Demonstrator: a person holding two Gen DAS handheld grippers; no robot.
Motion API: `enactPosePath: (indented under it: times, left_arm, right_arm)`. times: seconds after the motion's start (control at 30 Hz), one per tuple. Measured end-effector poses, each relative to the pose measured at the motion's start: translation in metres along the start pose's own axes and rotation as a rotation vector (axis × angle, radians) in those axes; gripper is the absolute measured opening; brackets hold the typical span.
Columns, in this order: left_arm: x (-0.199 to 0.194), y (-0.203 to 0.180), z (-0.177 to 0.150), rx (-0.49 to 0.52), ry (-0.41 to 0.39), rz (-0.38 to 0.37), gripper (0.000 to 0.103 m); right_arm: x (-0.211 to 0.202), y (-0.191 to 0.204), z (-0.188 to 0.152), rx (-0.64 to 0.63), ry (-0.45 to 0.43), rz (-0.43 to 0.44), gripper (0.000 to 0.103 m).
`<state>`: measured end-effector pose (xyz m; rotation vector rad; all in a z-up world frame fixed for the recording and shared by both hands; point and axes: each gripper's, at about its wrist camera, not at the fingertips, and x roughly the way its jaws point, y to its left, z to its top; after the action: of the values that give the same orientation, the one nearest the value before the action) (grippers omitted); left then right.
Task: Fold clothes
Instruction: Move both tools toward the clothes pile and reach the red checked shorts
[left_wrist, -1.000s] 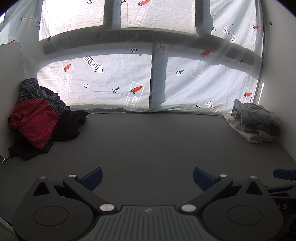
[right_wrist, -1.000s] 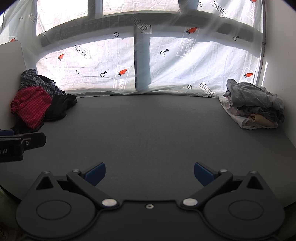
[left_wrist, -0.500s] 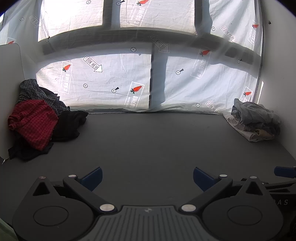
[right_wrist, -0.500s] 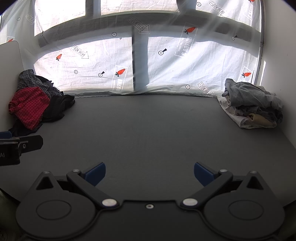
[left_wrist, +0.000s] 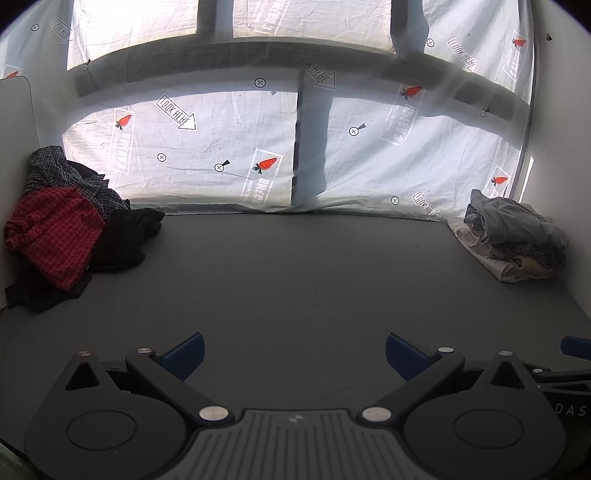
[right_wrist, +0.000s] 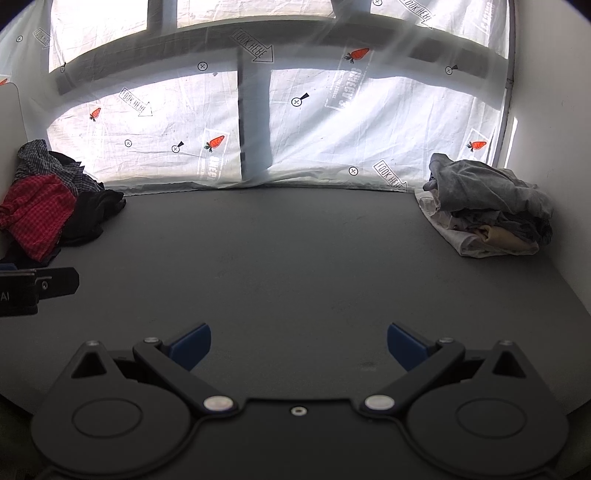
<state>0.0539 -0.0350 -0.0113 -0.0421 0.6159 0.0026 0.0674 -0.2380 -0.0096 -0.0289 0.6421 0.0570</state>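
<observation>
A heap of unfolded clothes, with a red checked garment (left_wrist: 51, 236) on dark ones, lies at the far left of the dark grey table (left_wrist: 295, 280); it also shows in the right wrist view (right_wrist: 37, 214). A stack of grey and pale folded clothes (left_wrist: 513, 236) sits at the far right, also in the right wrist view (right_wrist: 487, 206). My left gripper (left_wrist: 293, 352) is open and empty over the near table. My right gripper (right_wrist: 299, 343) is open and empty too. Neither touches any cloth.
A white printed sheet (left_wrist: 229, 147) hangs behind the table. A white panel (left_wrist: 14, 122) stands at the left and a white wall (right_wrist: 554, 110) at the right. Part of the left gripper (right_wrist: 37, 290) shows at the left of the right wrist view.
Both grippers have shifted slightly, so the scene drifts a little left in the views. Both stay open and empty. The clothes have not moved.
</observation>
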Motion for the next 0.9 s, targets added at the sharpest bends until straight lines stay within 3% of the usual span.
enactPosePath:
  times: [0.13,0.27,0.47,0.67,0.9]
  left_arm:
    - [0.017,-0.020,0.017,0.015,0.017,0.052,0.103]
    - [0.030,-0.027,0.030,-0.031,0.043,0.090,0.103]
    - [0.043,-0.021,0.027,-0.108,0.117,0.207,0.103]
    - [0.055,0.018,0.026,-0.196,0.179,0.325,0.103]
    - [0.085,0.102,0.036,-0.330,0.214,0.402,0.103]
  right_arm:
    - [0.027,-0.018,0.022,-0.054,-0.027,-0.016,0.103]
    - [0.049,-0.029,0.045,-0.081,-0.041,0.040,0.103]
    - [0.092,-0.025,0.053,-0.151,0.031,0.152,0.103]
    - [0.126,0.013,0.063,-0.233,0.071,0.226,0.103]
    - [0.167,0.081,0.087,-0.291,0.086,0.284,0.103]
